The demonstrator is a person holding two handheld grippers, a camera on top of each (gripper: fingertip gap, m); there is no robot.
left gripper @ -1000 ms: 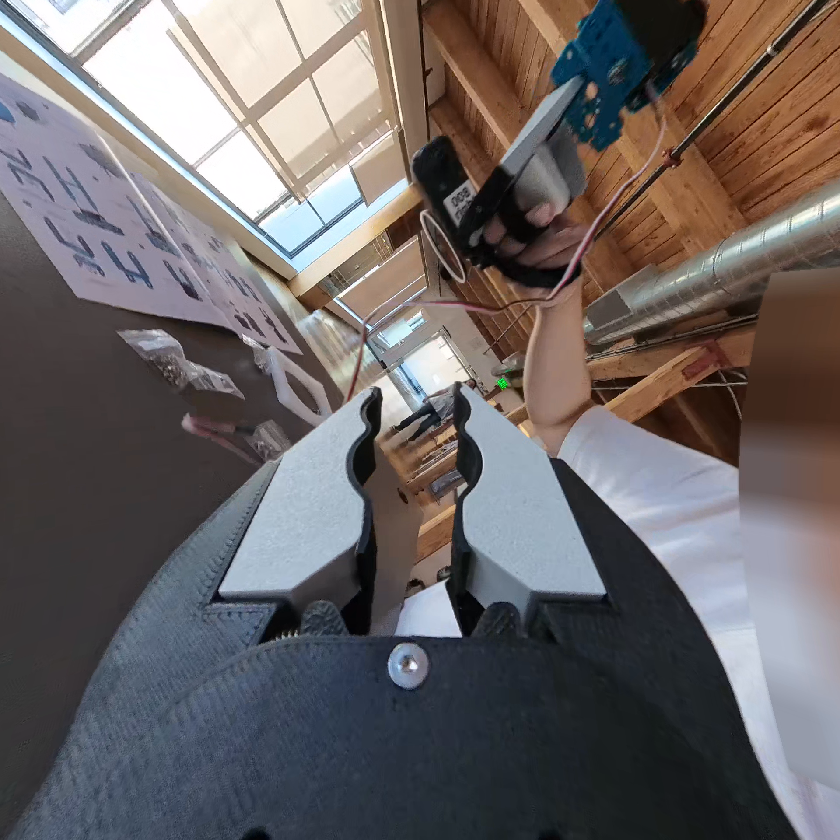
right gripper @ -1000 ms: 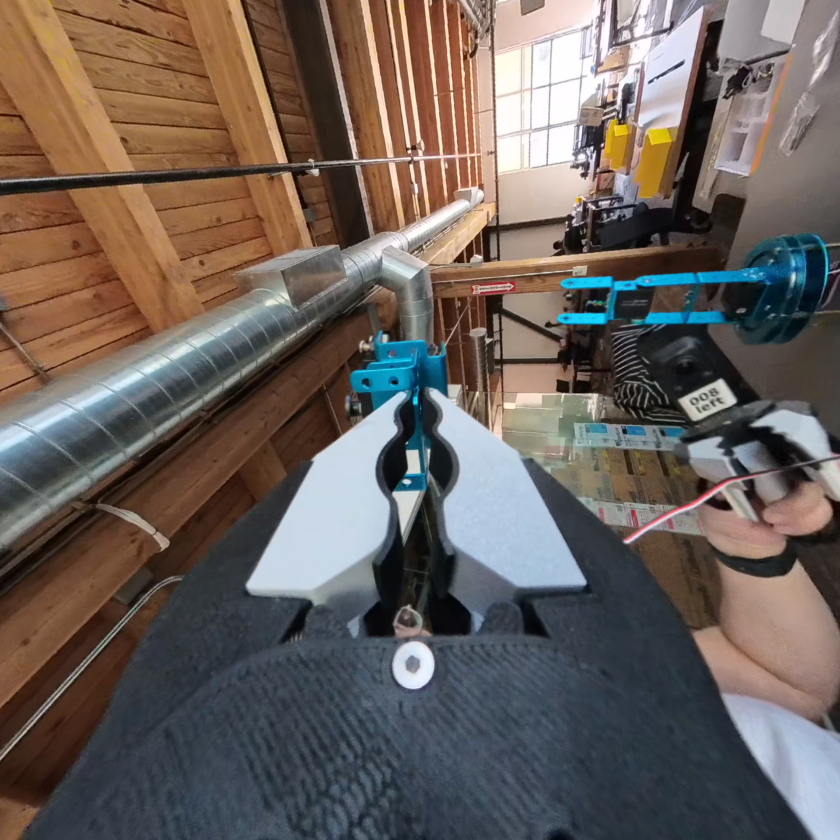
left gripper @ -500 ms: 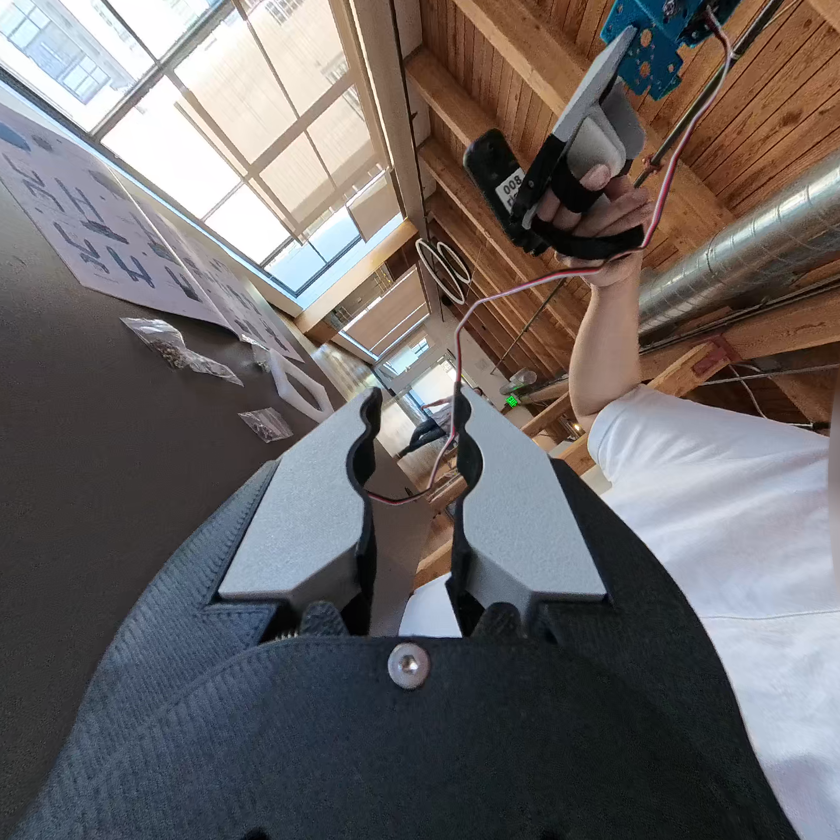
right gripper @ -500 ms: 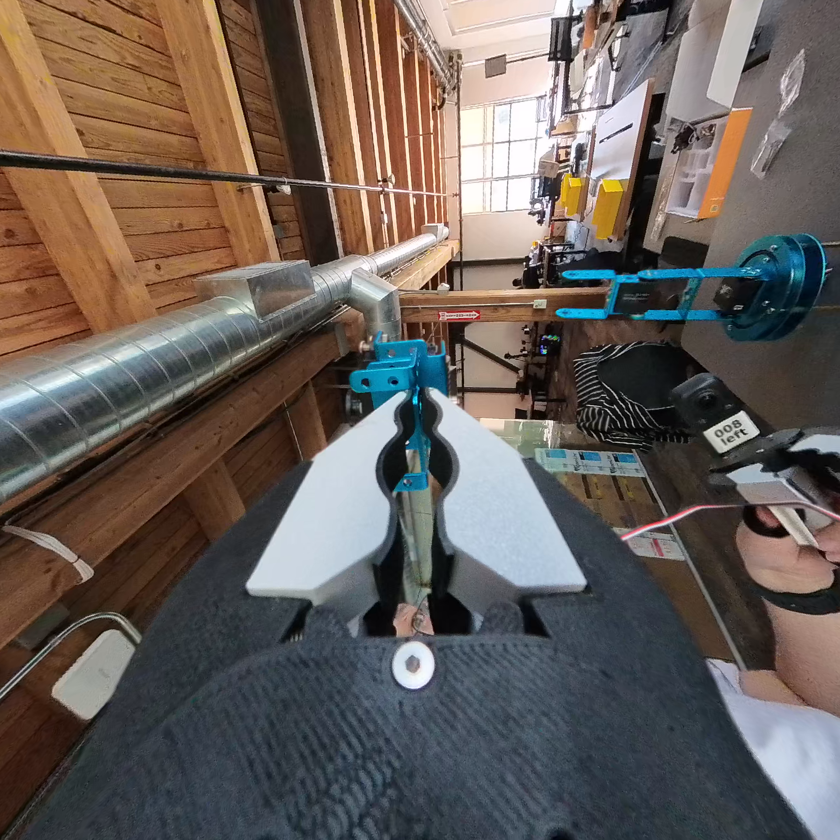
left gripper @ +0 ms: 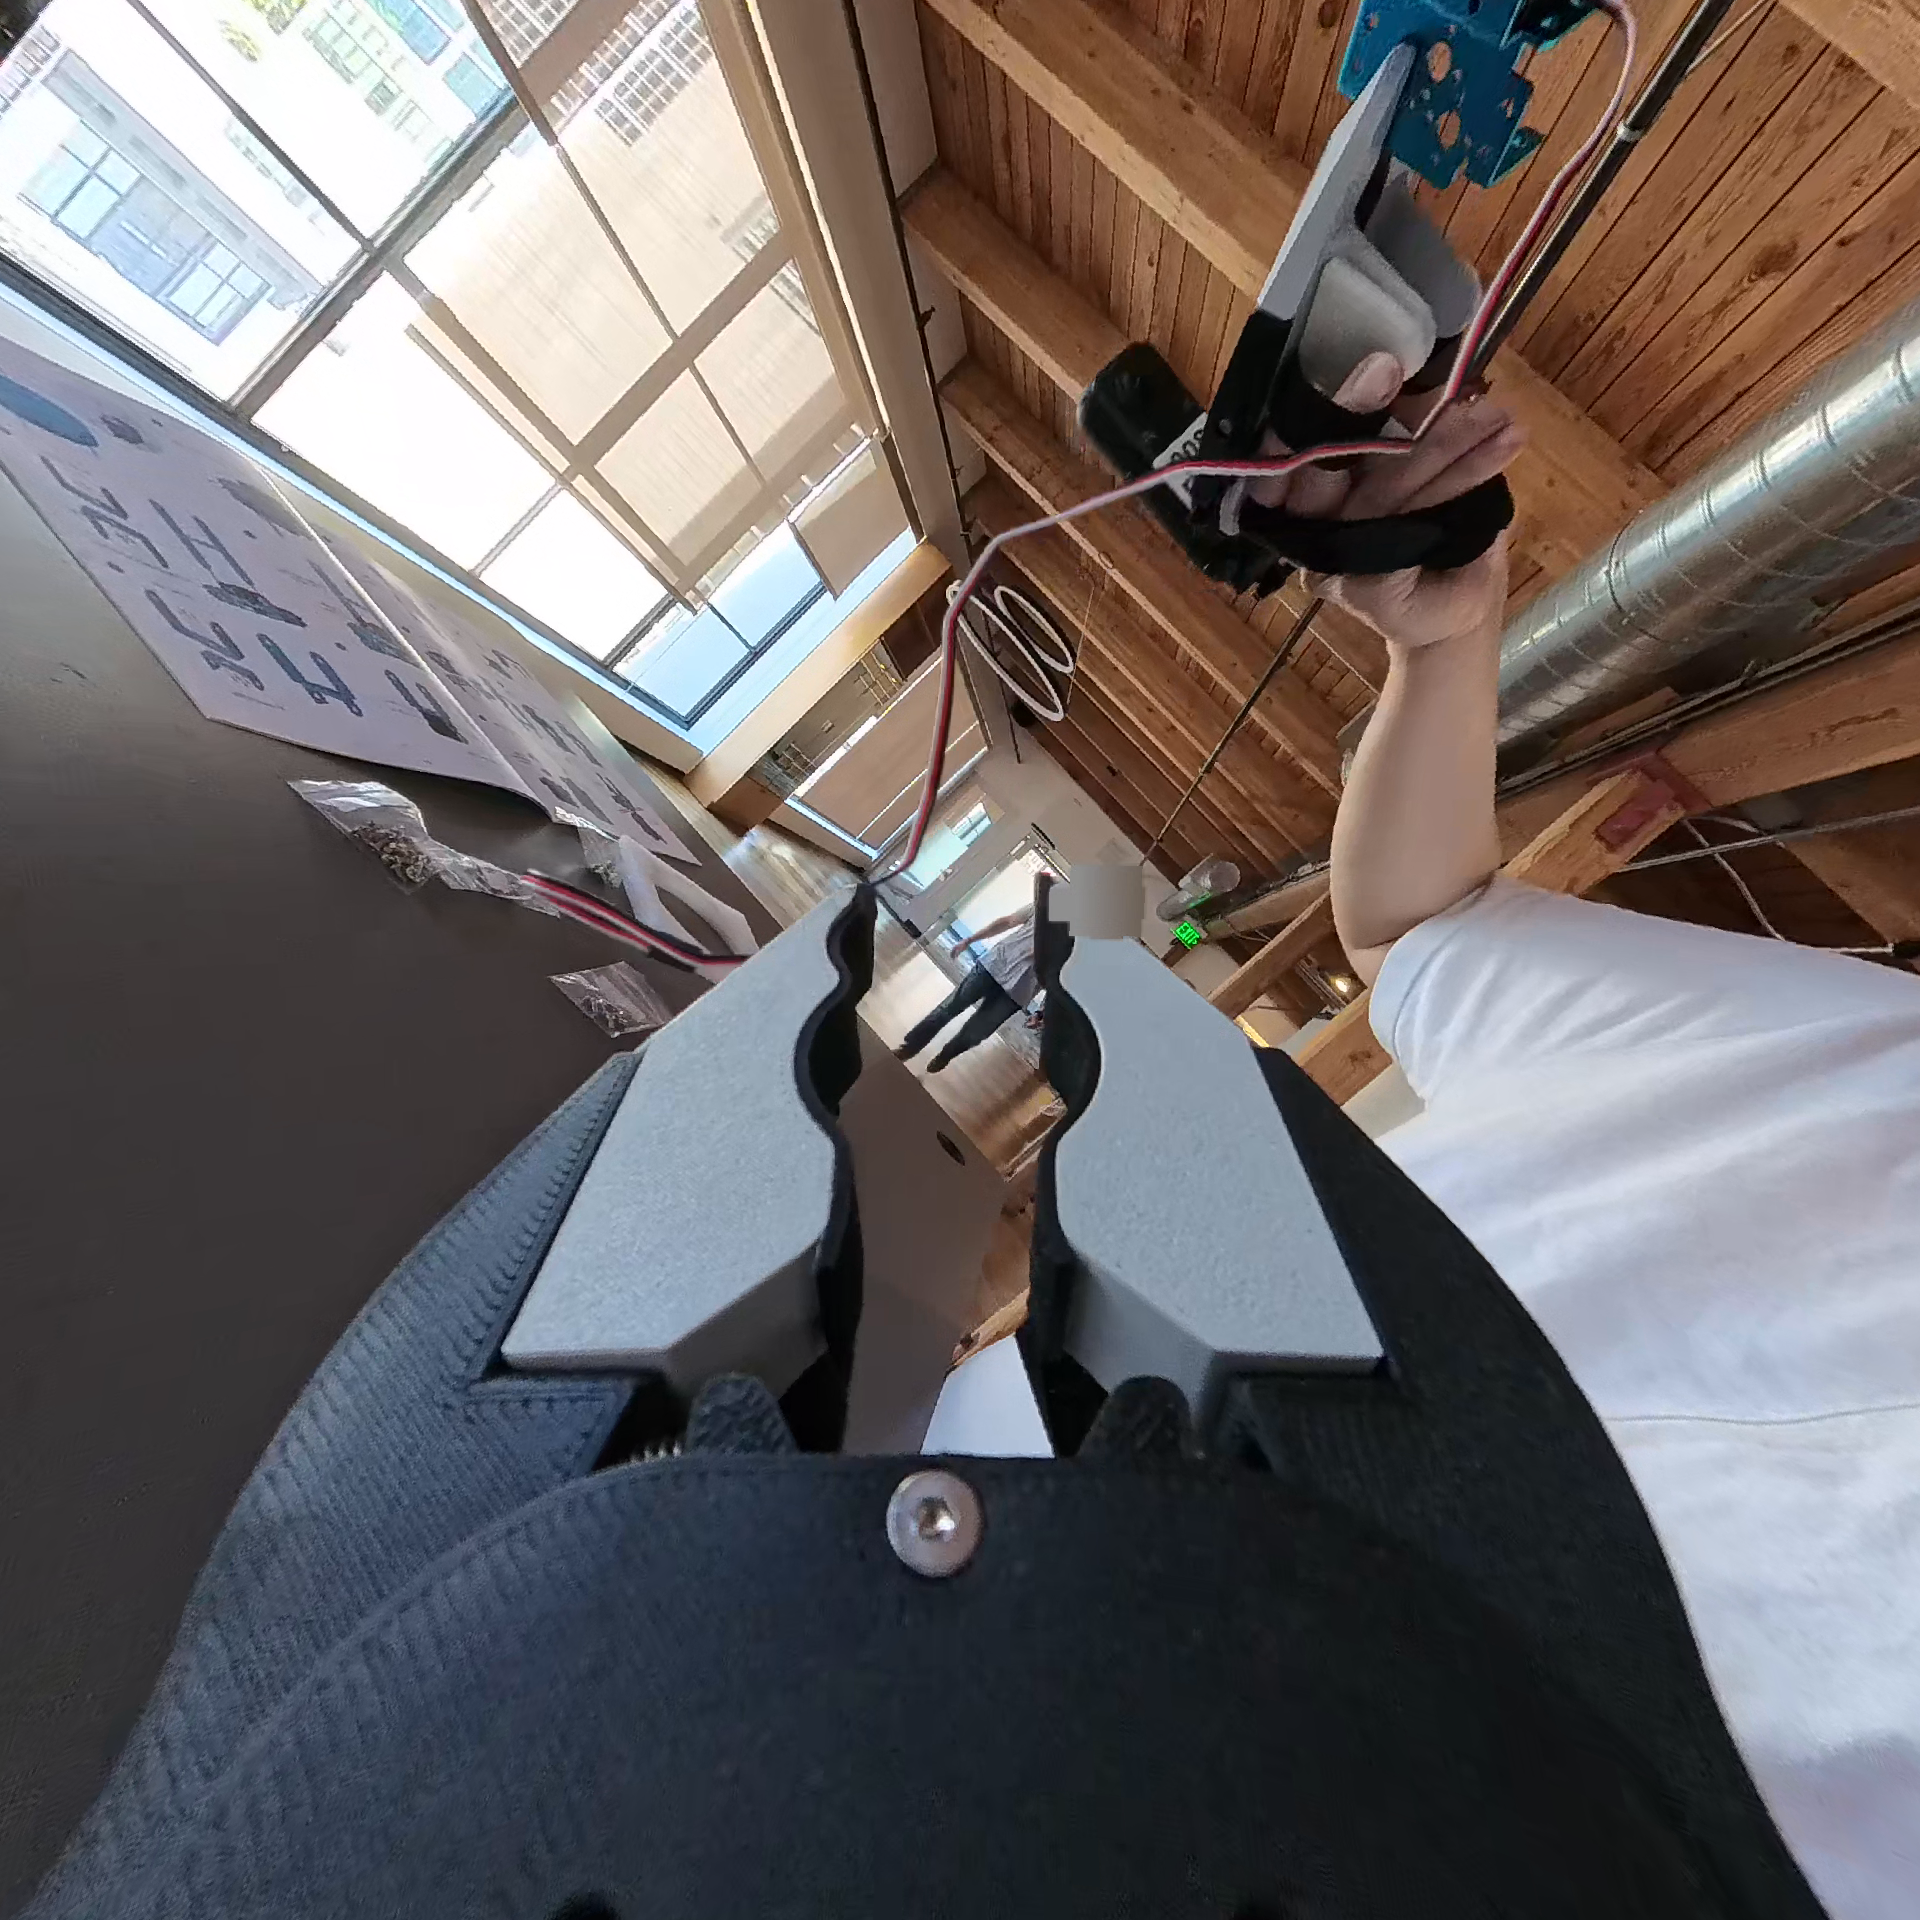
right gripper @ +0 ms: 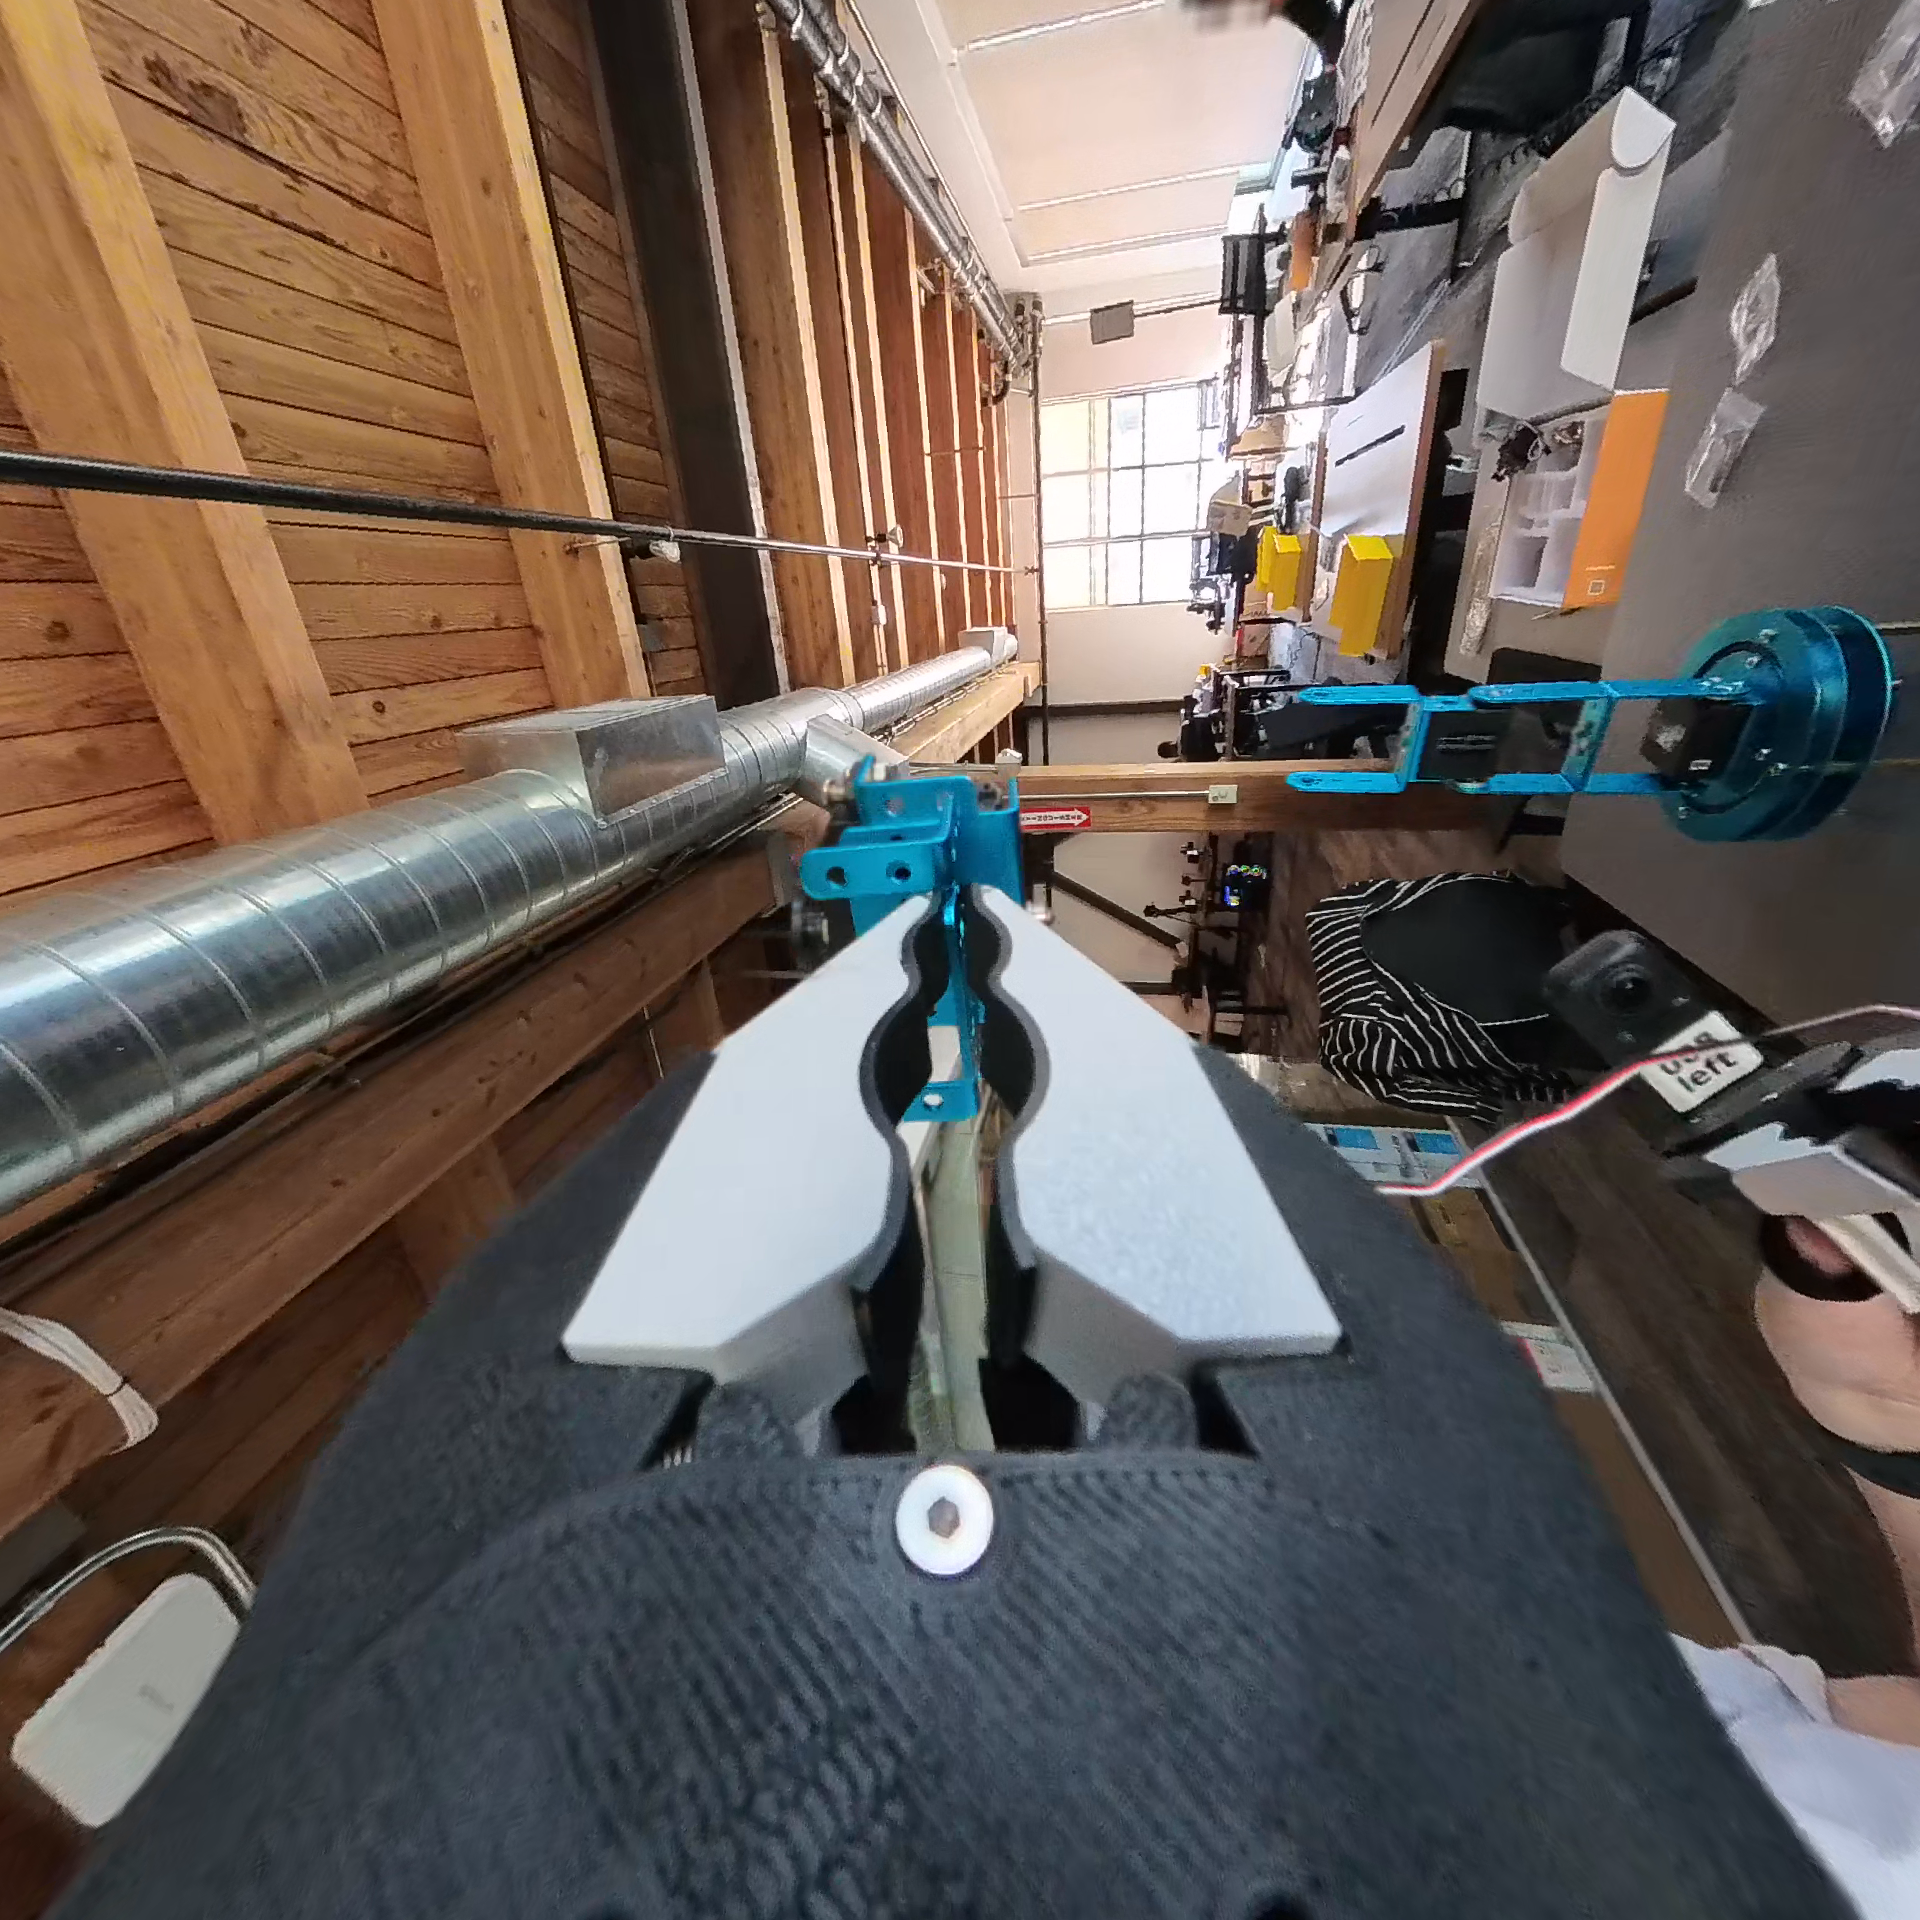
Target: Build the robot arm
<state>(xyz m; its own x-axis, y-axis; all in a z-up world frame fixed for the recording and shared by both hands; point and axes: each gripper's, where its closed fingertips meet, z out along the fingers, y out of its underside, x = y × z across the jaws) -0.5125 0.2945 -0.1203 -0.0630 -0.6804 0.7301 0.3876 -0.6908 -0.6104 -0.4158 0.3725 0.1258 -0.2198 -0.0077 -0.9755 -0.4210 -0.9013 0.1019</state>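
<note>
My right gripper [right gripper: 961, 904] is shut on a small blue metal bracket [right gripper: 925, 847] and holds it high in the air. In the left wrist view it shows at the top right [left gripper: 1387, 73] with the bracket [left gripper: 1455, 94]. A red, white and black wire [left gripper: 956, 665] hangs from there down past the tip of my left gripper [left gripper: 951, 914] and onto the dark table [left gripper: 156, 1143]. My left gripper is open and empty. A blue metal arm on a round base [right gripper: 1787, 727] stands on the table beyond the left gripper [right gripper: 1818, 1132].
Printed sheets [left gripper: 208, 582], small bags of screws [left gripper: 384, 831] and a white foam piece [left gripper: 675, 894] lie on the table. A white and orange box [right gripper: 1579, 499] and yellow bins [right gripper: 1361, 582] sit farther off. A silver duct [right gripper: 312, 935] runs overhead. The tips of one gripper are about 30 centimetres away from the tips of the other.
The right gripper with the blue bracket has risen and moved away from the left gripper. The wire now stretches from it past the left fingertip. The left jaws stay open.
</note>
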